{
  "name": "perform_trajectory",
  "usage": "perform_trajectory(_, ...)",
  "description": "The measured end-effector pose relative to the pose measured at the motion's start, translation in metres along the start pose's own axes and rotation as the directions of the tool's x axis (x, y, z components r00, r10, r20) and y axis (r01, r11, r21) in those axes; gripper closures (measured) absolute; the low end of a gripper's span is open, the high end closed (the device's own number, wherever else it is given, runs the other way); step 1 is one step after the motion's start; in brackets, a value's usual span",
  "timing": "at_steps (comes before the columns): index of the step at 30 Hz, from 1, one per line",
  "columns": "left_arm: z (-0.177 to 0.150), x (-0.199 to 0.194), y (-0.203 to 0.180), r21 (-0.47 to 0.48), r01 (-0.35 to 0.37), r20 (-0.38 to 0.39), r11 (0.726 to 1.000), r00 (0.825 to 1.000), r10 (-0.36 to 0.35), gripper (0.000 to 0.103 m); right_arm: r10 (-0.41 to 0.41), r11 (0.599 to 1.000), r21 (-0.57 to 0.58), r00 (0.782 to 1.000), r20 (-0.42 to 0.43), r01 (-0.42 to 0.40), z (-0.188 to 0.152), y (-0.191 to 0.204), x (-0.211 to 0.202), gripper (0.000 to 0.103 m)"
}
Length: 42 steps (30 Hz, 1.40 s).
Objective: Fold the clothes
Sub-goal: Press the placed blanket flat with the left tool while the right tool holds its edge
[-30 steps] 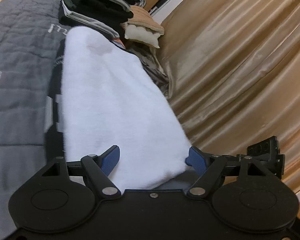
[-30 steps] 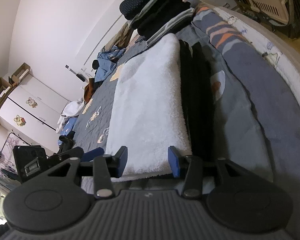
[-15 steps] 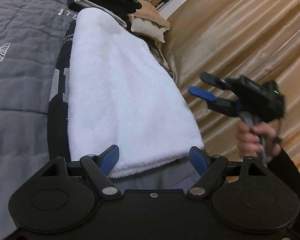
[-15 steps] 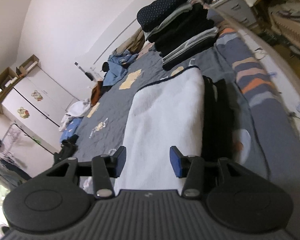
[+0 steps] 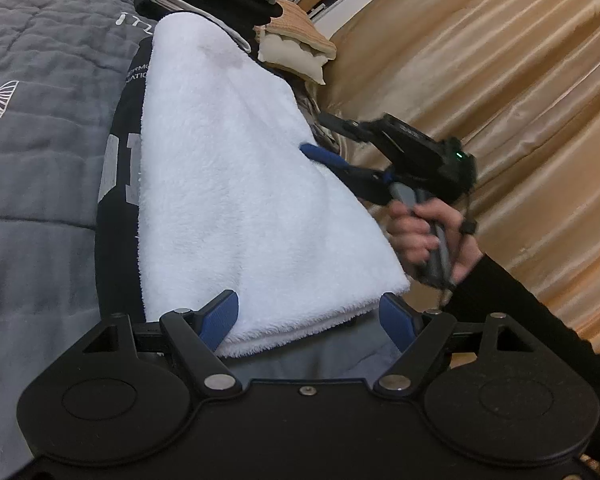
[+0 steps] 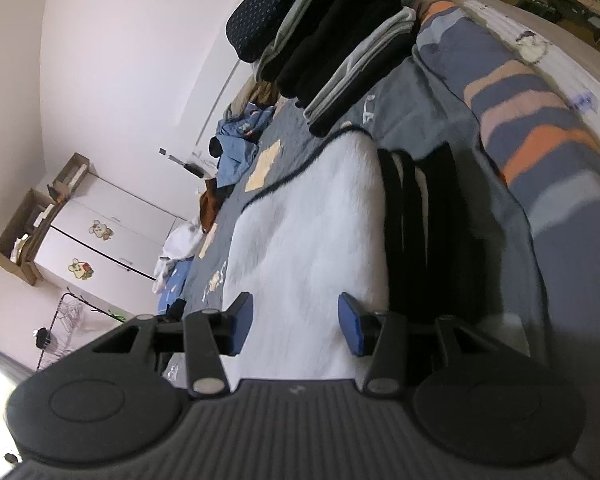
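The white fleece garment (image 5: 236,184) lies folded into a long strip on the grey quilted bed (image 5: 32,128), on top of its own dark outer side, with its far end close to the stack of folded clothes (image 6: 324,36). A second ago only cloth and the golden curtain (image 5: 500,92) were seen at its right edge; now the right tongs (image 5: 320,136) have been brought in there, held by a hand (image 5: 424,236) in a black sleeve, and they have travelled along the side of the strip toward its middle. From this it is judged that the next fold across the length is being prepared (no fold has been started yet). The left tongs (image 5: 308,312) are kept wide over the near end of the fleece, with the cloth between the pads but not pressed. The right tongs are about half open, and nothing is held in them.
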<state>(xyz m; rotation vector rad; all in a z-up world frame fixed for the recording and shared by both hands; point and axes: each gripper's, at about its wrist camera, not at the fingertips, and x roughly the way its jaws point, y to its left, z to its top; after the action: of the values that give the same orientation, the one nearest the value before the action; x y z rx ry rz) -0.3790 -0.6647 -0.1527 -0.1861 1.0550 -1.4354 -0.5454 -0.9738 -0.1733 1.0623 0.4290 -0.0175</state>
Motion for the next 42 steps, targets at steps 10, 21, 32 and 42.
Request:
perform_trajectory(10,0.026,-0.007,0.006,0.003,0.058,0.018,0.998,0.998,-0.058,0.026,0.013,1.0,0.015,1.0,0.019,-0.013,0.038,-0.021,0.028,0.059)
perform_trajectory(21,0.119,0.043,0.046,-0.074,0.093,0.063,0.993,0.994,-0.089,0.026,0.048,0.995,-0.088,0.999,0.0,-0.048,0.017,0.015,-0.013,0.057)
perform_trajectory(32,0.165,0.078,0.082,-0.115,0.055,0.067,0.992,0.997,-0.047,0.027,0.043,0.988,-0.145,0.996,-0.079,-0.054,-0.046,0.044,-0.034,0.057)
perform_trajectory(42,0.213,0.103,0.105,-0.176,-0.029,0.133,0.984,0.99,0.053,0.027,0.039,0.995,-0.095,0.999,-0.028,-0.042,-0.076,0.027,-0.057,0.057)
